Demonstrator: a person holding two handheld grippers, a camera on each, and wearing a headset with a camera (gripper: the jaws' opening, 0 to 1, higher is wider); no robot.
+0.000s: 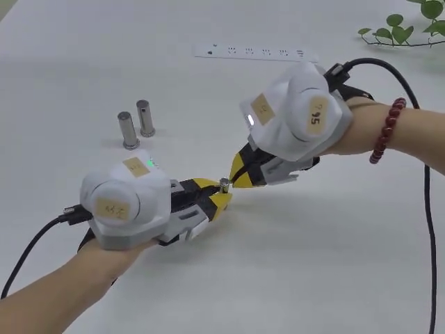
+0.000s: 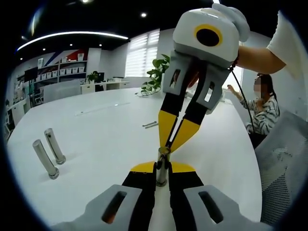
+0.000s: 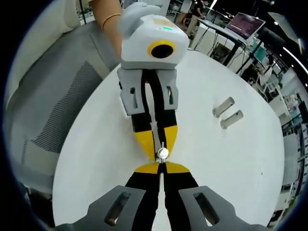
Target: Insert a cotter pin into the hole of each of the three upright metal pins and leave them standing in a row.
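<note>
One metal pin [image 2: 162, 166] is the work in hand. It is upright over the white table [image 1: 313, 264], clamped round its shank by the closed jaws of the left gripper [image 3: 155, 142]; I cannot tell whether its foot rests on the surface. The right gripper [image 2: 169, 142] comes down at a slant from the other side. Its jaws are drawn together to a point that touches or nearly touches the pin's top. Anything thin pinched there is too small to make out, though it is presumably a cotter pin. This looks like the insertion step for the first of three. The next move calls for lining the tip up with the cross hole and pushing straight through while the left holds steady. A second pin [image 1: 128, 130] and a third pin [image 1: 145, 117] stand together well apart, apparently untouched.
</note>
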